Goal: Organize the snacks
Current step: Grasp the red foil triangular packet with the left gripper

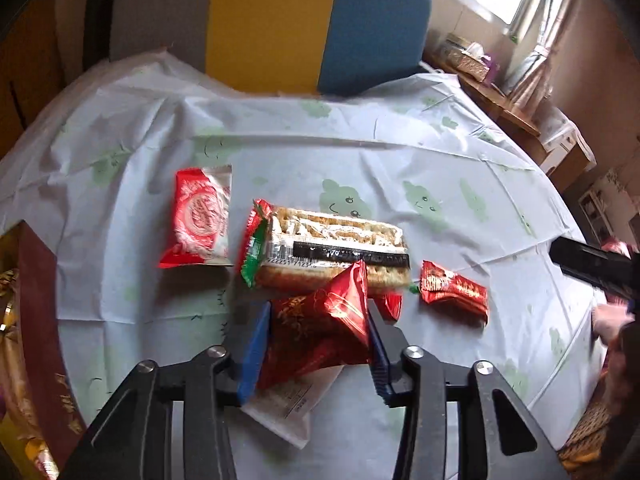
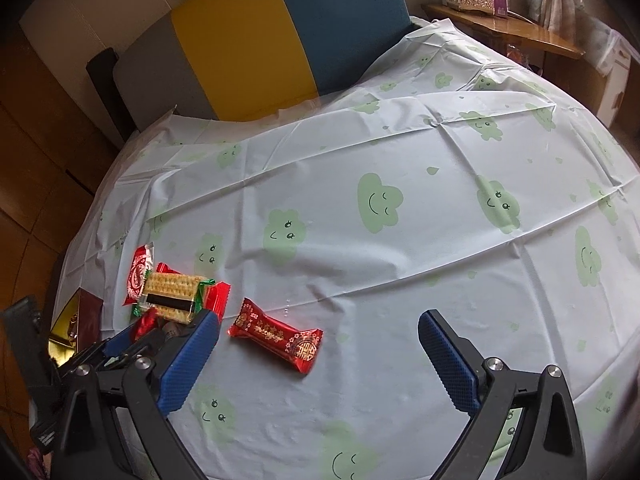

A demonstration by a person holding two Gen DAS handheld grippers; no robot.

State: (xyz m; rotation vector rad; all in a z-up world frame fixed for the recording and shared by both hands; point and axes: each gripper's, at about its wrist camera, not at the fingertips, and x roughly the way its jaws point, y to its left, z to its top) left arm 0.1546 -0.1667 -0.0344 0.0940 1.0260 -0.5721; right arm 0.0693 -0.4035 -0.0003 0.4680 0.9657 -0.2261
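In the left wrist view my left gripper [image 1: 318, 312] is shut on a shiny red snack pouch [image 1: 324, 332], whose sides touch both blue pads. A white packet [image 1: 288, 404] lies under it. Just beyond lie a clear cracker pack [image 1: 332, 252], a red-and-white round snack packet [image 1: 200, 220] to the left and a small red candy packet [image 1: 454, 292] to the right. My right gripper [image 2: 320, 364] stands open over the cloth, with that red candy packet [image 2: 276, 334] lying just ahead of its fingers, untouched. The cracker pack [image 2: 170, 290] shows at left.
A dark red gift box [image 1: 36, 320] with gold contents stands at the table's left edge. The round table wears a white cloth [image 2: 400, 160] with green clouds. A grey, yellow and blue chair back [image 1: 280, 20] stands behind, and a wooden shelf [image 2: 500, 28] with a tissue box at far right.
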